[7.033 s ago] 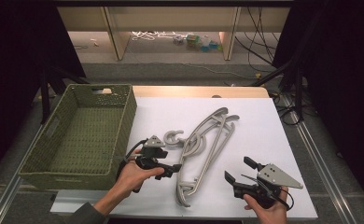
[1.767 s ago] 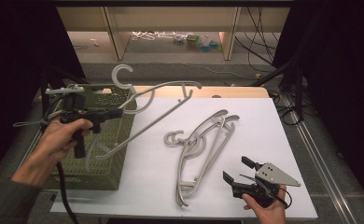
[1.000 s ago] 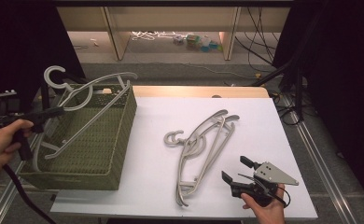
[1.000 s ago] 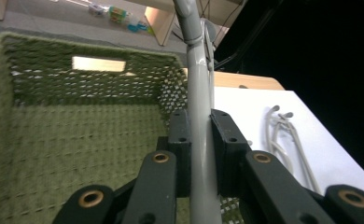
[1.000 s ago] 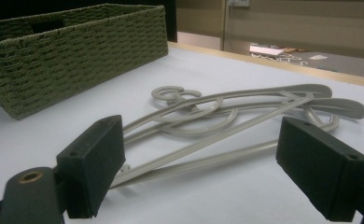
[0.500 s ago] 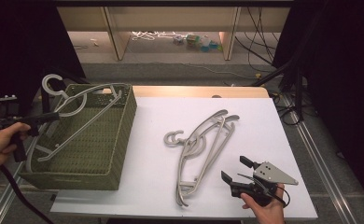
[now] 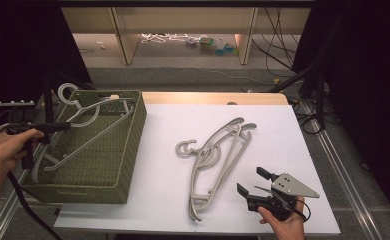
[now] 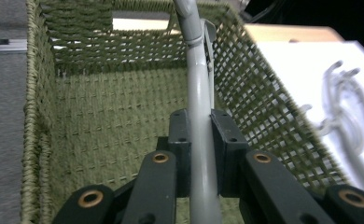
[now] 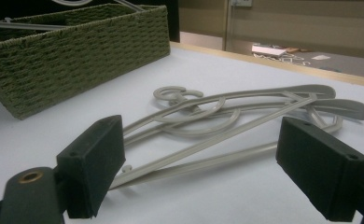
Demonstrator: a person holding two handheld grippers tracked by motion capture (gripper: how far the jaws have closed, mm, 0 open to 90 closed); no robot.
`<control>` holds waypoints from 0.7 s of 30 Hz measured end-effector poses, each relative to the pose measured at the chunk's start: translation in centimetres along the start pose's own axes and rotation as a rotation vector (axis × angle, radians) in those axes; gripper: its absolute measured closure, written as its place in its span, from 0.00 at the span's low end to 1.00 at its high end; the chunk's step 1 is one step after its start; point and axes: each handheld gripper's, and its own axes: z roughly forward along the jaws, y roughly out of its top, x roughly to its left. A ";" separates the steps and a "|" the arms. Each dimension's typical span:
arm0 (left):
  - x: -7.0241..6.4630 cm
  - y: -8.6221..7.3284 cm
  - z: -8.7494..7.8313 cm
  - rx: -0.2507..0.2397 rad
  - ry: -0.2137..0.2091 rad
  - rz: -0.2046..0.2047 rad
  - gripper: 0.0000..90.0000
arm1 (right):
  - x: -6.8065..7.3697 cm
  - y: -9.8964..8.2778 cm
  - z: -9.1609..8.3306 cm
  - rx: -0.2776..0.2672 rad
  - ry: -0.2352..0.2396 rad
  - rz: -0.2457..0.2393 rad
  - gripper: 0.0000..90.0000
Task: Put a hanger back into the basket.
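From the high view, my left claw (image 7: pixel 58 126) hangs at the near-left rim of the green woven basket (image 7: pixel 133 145), pinching a grey plastic hanger (image 7: pixel 90 134) by one arm so its long body tilts down into the basket, hook (image 7: pixel 65 93) poking over the far-left corner. I hold it by the end because that lets the rest slide in lengthwise. My right claw (image 7: pixel 250 182) rests near the right front of the white table (image 7: pixel 283 130), spread, aimed at the stacked hangers (image 7: pixel 218 155) lying in the middle.

In the left gripper view, the pads are pressed tight on the hanger's arm (image 8: pixel 201 140), basket floor (image 8: pixel 101 130) beneath it.

In the right gripper view, my jaws stand wide apart, framing the stack of hangers (image 9: pixel 227 116), ready, I judge, for the next pick.
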 end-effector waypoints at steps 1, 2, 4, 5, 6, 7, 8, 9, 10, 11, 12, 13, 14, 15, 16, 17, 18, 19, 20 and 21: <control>0.0 -0.1 0.3 0.006 0.005 0.005 0.88 | 0.0 0.0 0.0 0.000 0.000 0.000 0.18; 0.0 -0.1 0.5 0.016 0.010 0.012 0.88 | 0.0 0.0 0.0 0.000 0.000 -0.001 0.18; 0.2 -0.2 1.0 0.031 0.020 0.021 0.88 | 0.0 0.0 0.0 -0.001 0.012 0.002 0.18; 0.3 -0.3 1.2 0.039 0.023 0.024 0.88 | 0.0 0.0 0.0 0.000 0.006 -0.004 0.18; 0.5 -0.4 1.5 0.047 0.026 0.030 0.88 | 0.0 0.0 0.0 -0.001 0.005 -0.006 0.18; 0.5 -0.4 1.7 0.056 0.036 0.037 0.88 | 0.0 0.0 0.0 -0.002 0.010 -0.003 0.18; 0.5 -0.5 1.9 0.069 0.046 0.048 0.88 | 0.0 0.0 0.0 -0.002 0.012 -0.002 0.18; 0.6 -0.5 2.0 0.066 0.043 0.050 0.88 | 0.0 0.0 0.0 -0.001 0.012 -0.001 0.18; 0.6 -0.5 2.1 0.066 0.039 0.050 0.88 | 0.0 0.0 0.0 0.000 0.012 -0.001 0.18; 0.5 -0.5 2.2 0.066 0.038 0.050 0.88 | 0.0 0.0 0.1 -0.003 0.016 0.003 0.18; 0.5 -0.5 2.2 0.066 0.038 0.050 0.88 | 0.0 0.0 0.1 -0.003 0.016 0.003 0.18; 0.5 -0.5 2.4 0.072 0.043 0.057 0.88 | 0.1 0.0 0.1 -0.004 0.012 0.002 0.18; 0.5 -0.6 2.4 0.086 0.043 0.058 0.88 | 0.0 0.0 0.0 -0.002 0.005 -0.005 0.18; 0.6 -0.7 2.5 0.091 0.044 0.055 0.88 | 0.0 0.0 0.0 -0.002 0.006 -0.004 0.18; 0.7 -0.8 2.6 0.091 0.049 0.047 0.88 | 0.0 0.0 0.0 -0.001 0.007 -0.003 0.18; 0.8 -0.9 2.6 0.091 0.049 0.039 0.88 | 0.0 0.1 0.0 -0.002 0.007 -0.004 0.18; 1.0 -1.0 2.6 0.100 0.048 0.034 0.88 | 0.0 0.1 0.0 0.002 0.013 -0.005 0.18; 1.2 -1.2 2.7 0.104 0.044 0.027 0.88 | 0.0 0.1 0.0 0.002 0.013 -0.005 0.18; 1.3 -1.3 2.8 0.112 0.045 0.024 0.88 | 0.0 0.1 0.0 -0.002 0.014 -0.003 0.18; 1.4 -1.5 2.8 0.122 0.047 0.026 0.88 | 0.1 0.0 0.1 -0.003 0.015 0.001 0.18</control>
